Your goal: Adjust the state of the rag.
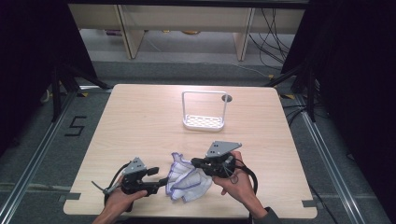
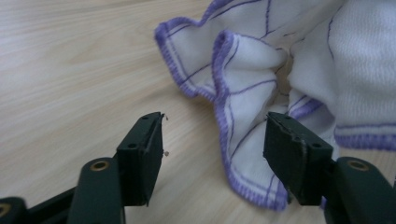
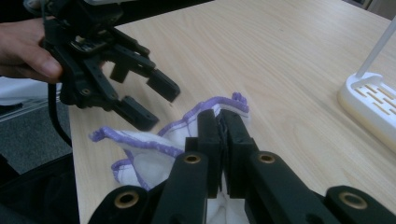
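A crumpled white cloth (image 1: 189,182) with purple hem and thin purple lines lies near the table's front edge, between both grippers. My right gripper (image 1: 194,163) is shut on a raised fold of the cloth (image 3: 149,149); in the right gripper view its jaws (image 3: 219,116) pinch the hem. My left gripper (image 1: 159,176) stands open at the cloth's left edge. In the left gripper view the jaws (image 2: 217,128) are spread wide, low over the table, with a ruffled fold of the cloth (image 2: 247,70) just ahead and between them. The left gripper (image 3: 149,100) also shows open in the right gripper view.
A white wire-handled rack (image 1: 204,122) stands at the table's middle back, its slotted base (image 3: 369,100) at the right in the right gripper view. The light wooden table (image 1: 140,116) has a small round hole near the back. Dark floor and cables surround it.
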`<state>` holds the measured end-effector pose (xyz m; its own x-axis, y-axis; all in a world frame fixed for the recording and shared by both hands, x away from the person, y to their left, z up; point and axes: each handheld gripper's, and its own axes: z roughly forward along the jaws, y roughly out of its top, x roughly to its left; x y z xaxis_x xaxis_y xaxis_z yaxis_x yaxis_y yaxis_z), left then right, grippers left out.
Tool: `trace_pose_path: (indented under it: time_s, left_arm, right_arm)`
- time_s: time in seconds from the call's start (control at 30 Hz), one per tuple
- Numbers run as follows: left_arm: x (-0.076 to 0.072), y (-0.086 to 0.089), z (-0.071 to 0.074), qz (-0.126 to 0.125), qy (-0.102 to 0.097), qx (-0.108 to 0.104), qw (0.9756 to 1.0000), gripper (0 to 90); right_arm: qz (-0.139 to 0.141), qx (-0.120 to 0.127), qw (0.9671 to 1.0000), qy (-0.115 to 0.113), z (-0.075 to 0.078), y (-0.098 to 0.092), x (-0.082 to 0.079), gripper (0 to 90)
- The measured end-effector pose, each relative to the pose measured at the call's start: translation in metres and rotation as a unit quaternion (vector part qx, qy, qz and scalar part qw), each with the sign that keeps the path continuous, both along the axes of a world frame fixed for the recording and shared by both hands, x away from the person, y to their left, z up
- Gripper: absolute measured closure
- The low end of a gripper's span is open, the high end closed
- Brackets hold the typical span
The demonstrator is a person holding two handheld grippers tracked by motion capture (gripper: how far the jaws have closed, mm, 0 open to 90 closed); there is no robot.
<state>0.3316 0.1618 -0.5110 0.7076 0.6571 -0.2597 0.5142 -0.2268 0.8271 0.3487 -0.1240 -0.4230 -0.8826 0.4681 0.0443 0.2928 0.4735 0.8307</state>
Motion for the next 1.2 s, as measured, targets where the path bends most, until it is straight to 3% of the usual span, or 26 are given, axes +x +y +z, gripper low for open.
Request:
trace_pose_path:
  time_s: [0.1, 0.13, 0.23, 0.27, 0.37, 0.5, 0.6, 0.63, 0.7, 0.77, 0.8, 0.9, 1.03, 1.07, 1.2]
  left_arm:
    - [0.008, -0.014, -0.006, -0.02, 0.01, -0.007, 0.9997, 45.9]
    - [0.009, -0.017, -0.007, -0.024, 0.012, -0.009, 0.9996, 51.2]
    - [0.011, -0.017, -0.002, -0.023, -0.007, -0.022, 0.9995, 82.5]
    - [0.01, -0.014, 0.003, -0.02, -0.016, -0.027, 0.9993, 85.8]
    - [0.009, -0.002, 0.017, -0.017, -0.038, -0.03, 0.9987, 87.0]
    - [0.002, 0.011, 0.032, -0.008, -0.035, -0.043, 0.9985, 87.2]
    - [-0.007, 0.012, 0.039, -0.016, -0.045, -0.034, 0.9983, 87.2]
    - [-0.008, 0.012, 0.041, -0.015, -0.05, -0.031, 0.9982, 87.2]
    - [-0.006, 0.013, 0.043, -0.01, -0.055, -0.024, 0.9982, 87.2]
    - [-0.002, 0.016, 0.041, -0.003, -0.051, -0.02, 0.9985, 87.2]
    - [0.003, 0.019, 0.037, 0.005, -0.043, -0.014, 0.9989, 87.2]
    - [0.017, 0.021, 0.029, 0.018, -0.039, -0.007, 0.999, 87.1]
    - [0.038, 0.015, 0.018, 0.024, -0.034, 0.018, 0.999, 86.8]
    - [0.042, 0.014, 0.015, 0.027, -0.033, 0.036, 0.9984, 86.7]
    - [0.053, 0.013, 0.006, 0.032, -0.027, 0.043, 0.9982, 86.4]
  right_arm:
    - [0.008, -0.003, 1.0, -0.006, 0.001, -0.002, 0.001, 88.0]
    - [0.007, -0.001, 1.0, 0.002, 0.001, -0.002, 0.001, 88.0]
    - [0.006, -0.002, 1.0, 0.006, 0.002, -0.005, 0.001, 88.0]
    - [0.002, -0.002, 1.0, -0.003, 0.003, -0.008, 0.003, 88.0]
    - [-0.012, 0.004, 0.9999, -0.005, 0.008, -0.019, 0.006, 88.1]
    - [-0.039, 0.013, 0.9991, -0.01, 0.014, -0.045, 0.01, 88.2]
    - [-0.049, 0.009, 0.9987, -0.013, 0.014, -0.054, 0.01, 88.2]
    - [-0.068, 0.007, 0.9976, -0.01, 0.013, -0.061, 0.01, 88.3]
    - [-0.08, 0.006, 0.9967, -0.011, 0.009, -0.07, 0.017, 88.3]
    - [-0.086, 0.003, 0.9962, -0.008, 0.007, -0.076, 0.022, 88.3]
    - [-0.104, -0.004, 0.9944, 0.012, -0.003, -0.086, 0.032, 88.3]
    - [-0.107, -0.021, 0.9939, 0.016, -0.014, -0.092, 0.044, 88.2]
    - [-0.114, -0.046, 0.9918, 0.033, -0.034, -0.09, 0.068, 88.2]
    - [-0.119, -0.059, 0.9905, 0.036, -0.038, -0.088, 0.074, 88.2]
    - [-0.126, -0.072, 0.9885, 0.043, -0.049, -0.083, 0.088, 85.0]
